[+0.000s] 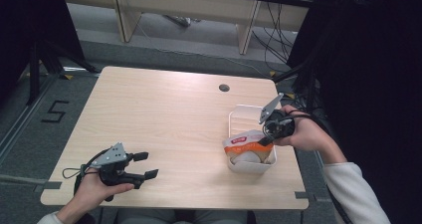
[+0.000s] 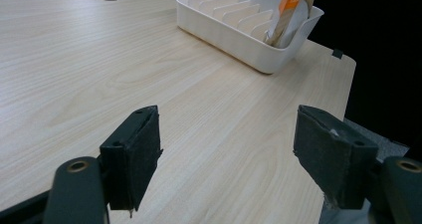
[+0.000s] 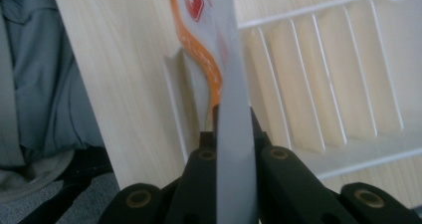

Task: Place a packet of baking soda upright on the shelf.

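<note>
**Pouch held at the rack's near end**

Clamped in the right hand-held gripper (image 3: pixel 234 134), a flat orange-and-white pouch (image 1: pixel 247 143) stands edge-on, its long axis running up and away from the jaws. It sits in the nearest slot of the white slotted rack (image 1: pixel 239 115), whose other slots are bare. Idle and well apart to the left, the left hand-held gripper (image 1: pixel 144 165) rests over the counter (image 1: pixel 164 109), jaws spread wide.
</note>
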Demonstrator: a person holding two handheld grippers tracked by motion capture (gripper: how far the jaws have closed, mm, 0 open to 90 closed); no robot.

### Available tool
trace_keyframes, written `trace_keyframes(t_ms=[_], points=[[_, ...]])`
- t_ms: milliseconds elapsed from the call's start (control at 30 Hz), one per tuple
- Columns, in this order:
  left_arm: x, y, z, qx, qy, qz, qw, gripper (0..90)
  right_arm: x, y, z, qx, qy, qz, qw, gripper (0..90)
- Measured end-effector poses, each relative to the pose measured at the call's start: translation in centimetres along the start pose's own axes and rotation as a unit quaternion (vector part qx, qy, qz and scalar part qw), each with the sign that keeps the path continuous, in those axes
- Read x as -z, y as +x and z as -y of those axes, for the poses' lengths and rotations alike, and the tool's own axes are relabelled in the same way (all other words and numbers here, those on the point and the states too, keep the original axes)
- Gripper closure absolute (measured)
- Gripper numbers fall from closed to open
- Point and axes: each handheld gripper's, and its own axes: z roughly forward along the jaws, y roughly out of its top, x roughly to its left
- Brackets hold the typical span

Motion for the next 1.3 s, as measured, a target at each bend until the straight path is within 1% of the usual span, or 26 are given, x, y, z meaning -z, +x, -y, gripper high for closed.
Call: trace_keyframes(t_ms=[33,67,100,167,200,333,400,433,533,567,667,700,767,800,833,867,933,967,1000,1033,1067,1100,1133,1233,1267,1300], points=[[0.0,-0.1,0.0,0.004,0.001,-0.001,1.0000,26.0,-0.2,-0.2,0.3,0.001,0.005,0.001,1.0000,90.0],[-0.1,0.0,0.0,0.003,0.000,0.003,1.0000,26.0,-0.4,-0.2,0.5,-0.013,0.008,0.002,0.9999,90.0],[-0.1,0.0,0.0,0.003,0.001,0.003,1.0000,26.0,-0.6,-0.3,0.7,-0.006,0.006,-0.002,1.0000,90.0],[0.0,0.0,0.0,0.002,0.003,-0.002,1.0000,26.0,-0.8,-0.4,1.2,-0.023,0.009,-0.004,0.9997,90.0],[0.0,0.0,0.0,0.001,0.005,-0.004,1.0000,26.0,-0.8,-0.6,1.2,-0.016,0.008,-0.005,0.9998,90.0],[0.0,0.0,0.1,0.001,0.004,-0.001,1.0000,26.0,-1.0,-0.6,1.5,-0.033,0.010,-0.005,0.9994,89.1],[-0.1,0.0,0.1,0.002,0.002,0.000,1.0000,25.9,-0.8,-0.5,1.4,-0.039,0.010,0.002,0.9992,80.9],[0.0,0.0,0.1,0.002,0.003,-0.001,1.0000,25.9,-0.6,-0.1,1.4,-0.061,-0.001,0.011,0.9981,75.9],[-0.1,-0.1,0.1,0.005,0.002,0.002,1.0000,25.9,0.1,0.3,1.0,-0.062,-0.044,0.011,0.9970,62.4],[-0.1,-0.1,0.1,0.005,0.002,0.002,1.0000,25.9,0.2,0.6,0.8,-0.059,-0.053,0.028,0.9965,58.0],[-0.2,-0.2,0.2,0.004,0.005,0.001,1.0000,25.9,0.6,1.3,0.1,-0.051,-0.066,0.029,0.9961,55.3],[-0.2,-0.3,0.3,0.011,0.005,0.003,0.9999,25.9,0.6,1.6,-0.2,-0.048,-0.076,0.032,0.9954,53.8],[-0.3,-0.4,0.3,0.015,0.005,0.002,0.9999,25.9,0.8,1.9,-0.9,-0.031,-0.111,0.037,0.9927,49.6],[-0.3,-0.4,0.3,0.016,0.004,0.003,0.9999,25.8,0.9,2.2,-1.3,-0.041,-0.121,0.040,0.9910,49.0],[-0.3,-0.4,0.3,0.016,0.005,0.003,0.9999,25.9,0.9,2.2,-1.7,-0.028,-0.135,0.042,0.9896,48.5],[-0.3,-0.4,0.3,0.015,0.006,0.003,0.9999,25.8,0.9,2.5,-2.1,-0.030,-0.141,0.045,0.9886,47.7],[-0.3,-0.4,0.4,0.015,0.008,0.000,0.9999,25.9,0.8,2.8,-3.0,-0.009,-0.148,0.043,0.9881,46.6],[-0.3,-0.4,0.4,0.015,0.008,0.000,0.9999,25.9,0.7,3.3,-3.4,-0.018,-0.147,0.038,0.9882,46.1],[-0.3,-0.4,0.4,0.015,0.008,0.000,0.9999,25.8,0.5,3.4,-3.9,0.001,-0.153,0.039,0.9874,46.0],[-0.3,-0.4,0.4,0.015,0.008,0.000,0.9999,25.8,0.3,3.9,-4.5,0.000,-0.155,0.035,0.9873,45.8],[-0.3,-0.4,0.4,0.015,0.009,0.000,0.9999,25.8,0.2,4.0,-5.0,0.014,-0.157,0.033,0.9869,45.9],[-0.2,-0.4,0.4,0.013,0.010,0.001,0.9999,25.8,0.0,4.4,-5.4,0.012,-0.163,0.035,0.9859,46.0],[-0.2,-0.4,0.4,0.013,0.010,0.001,0.9999,25.8,-0.2,4.7,-5.9,0.027,-0.172,0.036,0.9841,46.0],[-0.2,-0.5,0.6,0.013,0.011,0.002,0.9999,25.8,-0.6,5.8,-7.3,0.046,-0.200,0.019,0.9785,46.3],[-0.2,-0.4,0.6,0.002,0.011,0.007,0.9999,25.7,-0.8,6.3,-7.7,0.052,-0.205,0.009,0.9774,46.2],[-0.1,-0.6,0.6,0.013,0.012,0.006,0.9998,25.8,-1.1,6.7,-8.0,0.059,-0.206,0.005,0.9768,46.2]])
